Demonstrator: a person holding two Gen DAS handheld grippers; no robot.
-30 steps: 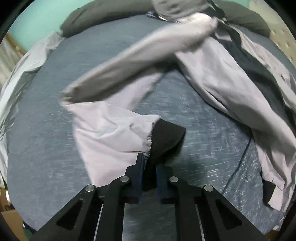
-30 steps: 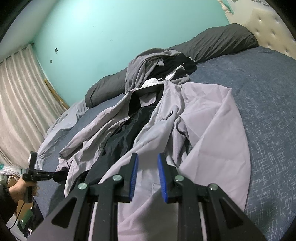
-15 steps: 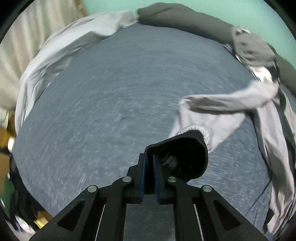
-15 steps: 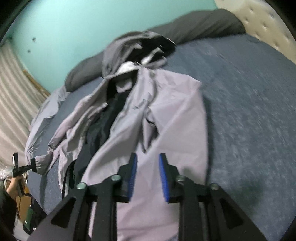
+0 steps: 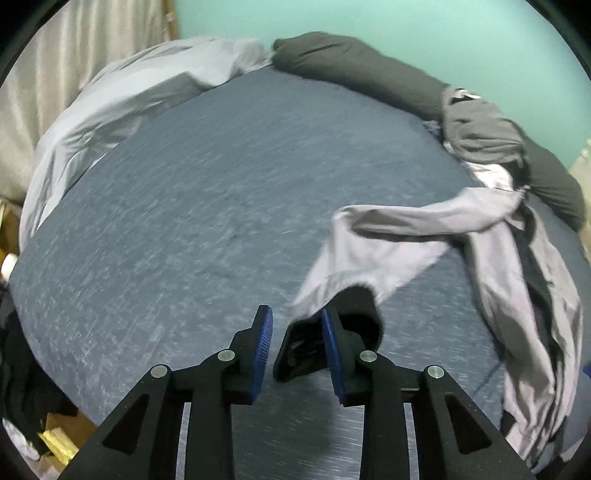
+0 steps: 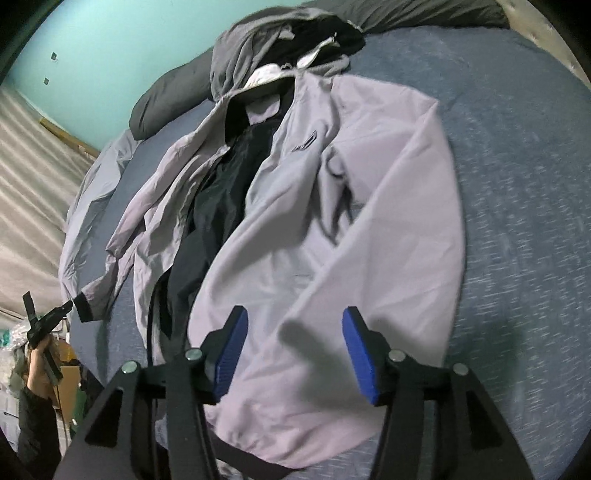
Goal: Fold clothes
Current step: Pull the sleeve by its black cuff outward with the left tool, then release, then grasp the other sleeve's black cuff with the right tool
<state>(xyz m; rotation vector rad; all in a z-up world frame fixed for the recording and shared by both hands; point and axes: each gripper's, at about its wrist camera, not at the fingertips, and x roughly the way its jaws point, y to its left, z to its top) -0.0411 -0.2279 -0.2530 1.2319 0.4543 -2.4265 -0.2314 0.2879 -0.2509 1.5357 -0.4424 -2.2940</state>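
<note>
Jaws on our left gripper (image 5: 297, 349) are opening, and the black ribbed cuff (image 5: 347, 314) of the pale lilac windbreaker jacket (image 6: 332, 236) sits between them, lying against the right blue pad and clear of the left one. That cuff ends the jacket's sleeve (image 5: 388, 240), which runs away from the gripper toward the jacket's body at the far right edge of the blue-grey heathered bedspread (image 5: 192, 206). Left of the sleeve we see a broad bare stretch of bedspread, bounded at its far side by a long dark grey bolster pillow (image 5: 362, 70) and at its left by a crumpled pale grey sheet (image 5: 122, 103).

Our right gripper (image 6: 291, 350) hangs over the jacket's lower front panel, jaws parted and opening, with fabric seen between the pads but no contact we can make out. The jacket lies open, dark lining showing down its middle, its black hem nearest that gripper. Right of the jacket the bedspread is bare up to the tufted cream headboard (image 6: 543, 29). A grey hooded garment (image 6: 251, 44) is heaped beyond the collar.
</note>
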